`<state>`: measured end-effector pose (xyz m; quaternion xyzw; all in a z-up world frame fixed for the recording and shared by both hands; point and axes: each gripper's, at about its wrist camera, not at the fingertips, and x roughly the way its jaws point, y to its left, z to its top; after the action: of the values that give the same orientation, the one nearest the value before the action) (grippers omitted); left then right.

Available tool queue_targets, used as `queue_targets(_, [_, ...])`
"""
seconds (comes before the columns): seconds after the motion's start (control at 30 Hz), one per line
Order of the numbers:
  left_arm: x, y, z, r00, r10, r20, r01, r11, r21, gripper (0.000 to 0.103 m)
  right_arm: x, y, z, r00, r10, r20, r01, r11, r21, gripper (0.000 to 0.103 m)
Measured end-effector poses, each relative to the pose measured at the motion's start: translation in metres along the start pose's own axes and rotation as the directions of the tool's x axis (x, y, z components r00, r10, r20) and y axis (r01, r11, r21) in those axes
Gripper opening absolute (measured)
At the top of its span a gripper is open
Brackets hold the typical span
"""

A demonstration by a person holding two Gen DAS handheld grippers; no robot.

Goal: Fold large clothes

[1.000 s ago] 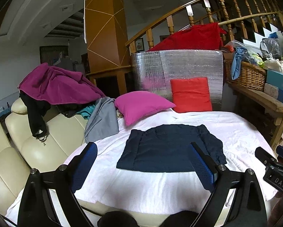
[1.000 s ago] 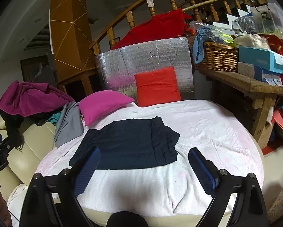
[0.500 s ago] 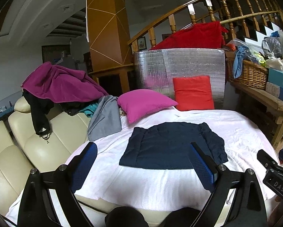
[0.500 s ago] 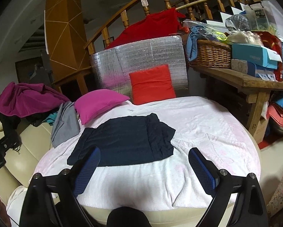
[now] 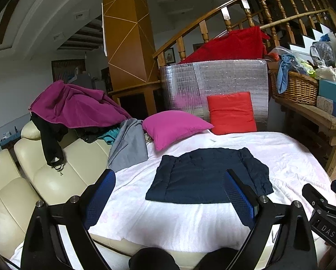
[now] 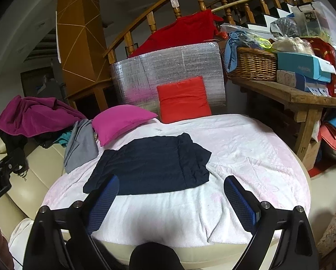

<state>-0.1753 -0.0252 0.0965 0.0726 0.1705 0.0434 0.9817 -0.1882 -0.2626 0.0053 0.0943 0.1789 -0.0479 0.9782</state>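
A dark navy garment (image 5: 203, 175) (image 6: 150, 164) lies folded flat in a rough rectangle on the pale pink blanket (image 5: 168, 220) (image 6: 246, 157) that covers the round seat. My left gripper (image 5: 168, 199) hovers open above the blanket's near edge, short of the garment, with nothing between its blue pads. My right gripper (image 6: 170, 199) is open too, held back from the garment's near edge. The right gripper's black body (image 5: 323, 213) shows at the right edge of the left wrist view.
A magenta cushion (image 5: 174, 126) and a red cushion (image 5: 232, 112) sit behind the garment against a silver foil panel (image 5: 212, 83). A grey garment (image 5: 129, 144) and a purple one (image 5: 73, 105) drape over the cream sofa (image 5: 33, 168). A wooden bench (image 6: 298, 99) with a wicker basket (image 6: 251, 65) stands at the right.
Both grippers have drawn slightly back and up from the garment, so it looks a little farther away. The garment lies as before and both grippers stay open.
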Motion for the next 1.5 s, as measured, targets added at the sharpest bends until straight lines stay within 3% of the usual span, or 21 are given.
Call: queue_targets(1.5, [-0.001, 0.004, -0.001, 1.0, -0.002, -0.003, 0.002, 1.0, -0.017, 0.096, -0.002, 0.02, -0.007, 1.0, 0.003, -0.005, -0.003, 0.999, -0.043, 0.096])
